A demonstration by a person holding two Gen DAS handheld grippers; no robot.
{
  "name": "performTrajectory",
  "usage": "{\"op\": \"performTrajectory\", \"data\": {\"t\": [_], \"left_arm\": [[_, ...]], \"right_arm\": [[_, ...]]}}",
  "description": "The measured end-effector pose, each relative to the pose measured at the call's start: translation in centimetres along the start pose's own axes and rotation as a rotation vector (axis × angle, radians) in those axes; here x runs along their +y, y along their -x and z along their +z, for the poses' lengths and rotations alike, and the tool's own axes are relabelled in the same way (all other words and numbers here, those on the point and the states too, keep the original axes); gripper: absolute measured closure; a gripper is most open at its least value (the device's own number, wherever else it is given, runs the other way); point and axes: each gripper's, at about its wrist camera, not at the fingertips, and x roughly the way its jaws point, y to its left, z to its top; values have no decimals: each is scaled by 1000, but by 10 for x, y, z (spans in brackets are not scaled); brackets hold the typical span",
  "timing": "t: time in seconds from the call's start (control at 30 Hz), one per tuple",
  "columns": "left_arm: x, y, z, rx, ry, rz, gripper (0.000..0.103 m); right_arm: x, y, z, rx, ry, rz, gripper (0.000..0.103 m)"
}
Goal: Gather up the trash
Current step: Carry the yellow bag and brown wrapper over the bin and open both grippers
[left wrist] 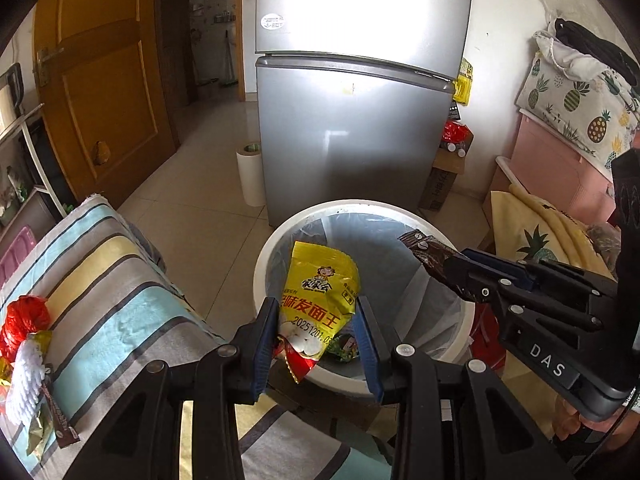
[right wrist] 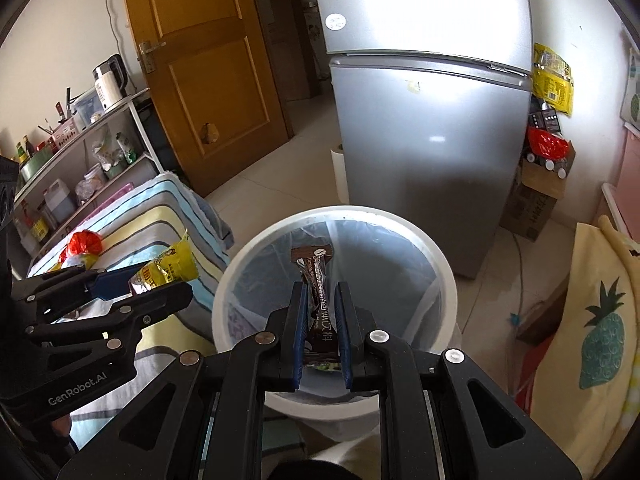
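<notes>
My left tongs [left wrist: 316, 340] clamp a yellow packet [left wrist: 320, 292], my right tongs [right wrist: 322, 332] a brown wrapper [right wrist: 318, 280], both over the bin [right wrist: 440, 264]; red bag [left wrist: 24, 316] and scraps remain on the left bed [left wrist: 120, 280].

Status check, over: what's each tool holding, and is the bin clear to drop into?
Left tool shut on yellow packet. Right tool shut on brown wrapper. Both over the white bin, mouth unobstructed. More trash left on the striped cover.
</notes>
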Motion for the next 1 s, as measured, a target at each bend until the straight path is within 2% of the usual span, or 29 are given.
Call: {"op": "performTrajectory", "data": {"t": [0.43, 0.53, 0.6, 0.67, 1.0], "left_arm": [[-12, -51, 9, 88, 4, 5, 64], [-10, -54, 10, 97, 10, 16, 59], [-8, -54, 10, 93, 20, 6, 57], [-5, -53, 10, 93, 28, 5, 57], [11, -13, 4, 33, 63, 18, 57]], "right_arm": [[-28, -35, 0, 95, -28, -45, 87], [-32, -35, -1, 97, -36, -54, 84], [-34, -35, -1, 91, -45, -57, 71], [-34, -34, -2, 88, -47, -57, 63], [-12, -12, -2, 35, -35, -49, 63]]}}
